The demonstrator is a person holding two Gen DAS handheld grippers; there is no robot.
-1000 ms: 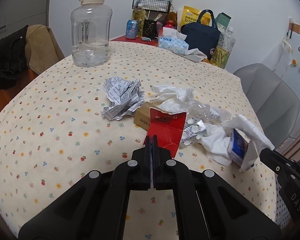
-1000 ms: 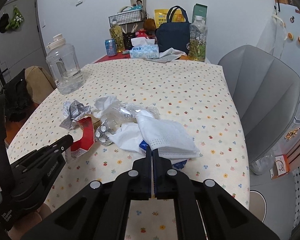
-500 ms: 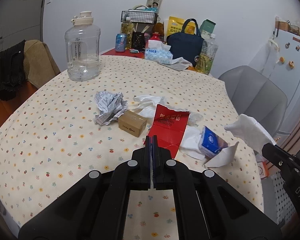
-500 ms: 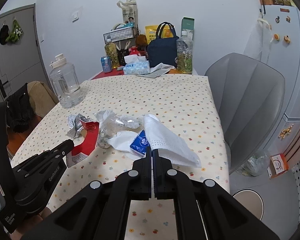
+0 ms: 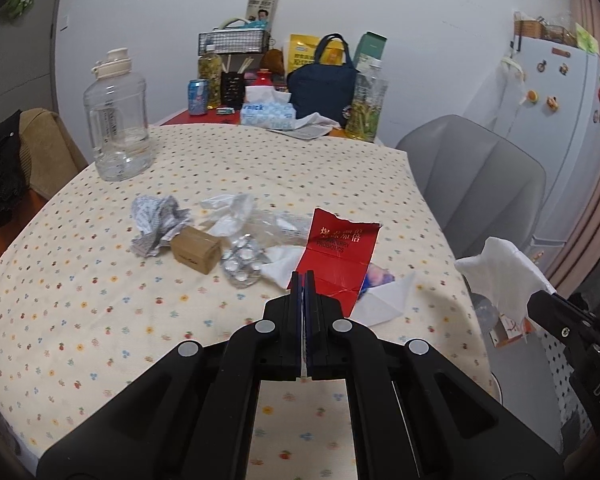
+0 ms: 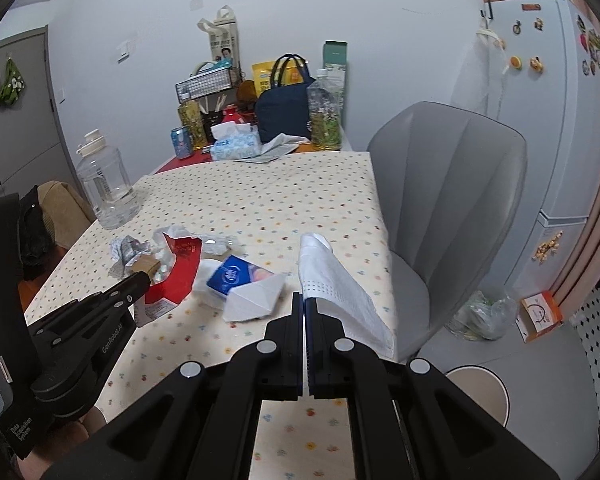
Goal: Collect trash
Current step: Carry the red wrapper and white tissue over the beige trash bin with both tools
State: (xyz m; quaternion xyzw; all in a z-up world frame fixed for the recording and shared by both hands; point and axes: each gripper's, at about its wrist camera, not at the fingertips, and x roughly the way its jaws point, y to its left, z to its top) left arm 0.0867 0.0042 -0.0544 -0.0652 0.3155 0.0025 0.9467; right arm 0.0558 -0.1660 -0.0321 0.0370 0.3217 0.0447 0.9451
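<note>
In the left wrist view, the left gripper (image 5: 304, 276) has its jaws pressed together on the lower edge of a torn red packet (image 5: 338, 256). The packet stands up from the fingertips and leans a little to the right, above the table with the flowered cloth (image 5: 100, 312). Behind the fingertips, on the cloth, lies the other trash: a crumpled printed paper (image 5: 156, 220), a small brown box (image 5: 196, 250) touching it, a silver blister pack (image 5: 242, 266) just beside the box, and crumpled white tissue (image 5: 230, 214) further back. At the right edge the right gripper (image 5: 540, 294) shows from the side, and a white face mask (image 5: 500, 276) hangs from its tip, past the table's edge.

In the right wrist view, the right gripper (image 6: 304, 300) is also fully closed, and it pinches the near end of the white face mask (image 6: 336, 284). The mask rises from between the fingers and bends to the right. To the left of the fingertips, a blue tissue pack (image 6: 230, 276) lies on the table (image 6: 260, 208) with a folded white paper (image 6: 256, 298) against it. At the left, the left gripper (image 6: 142, 280) holds the red packet (image 6: 178, 276) over the trash pile.
</note>
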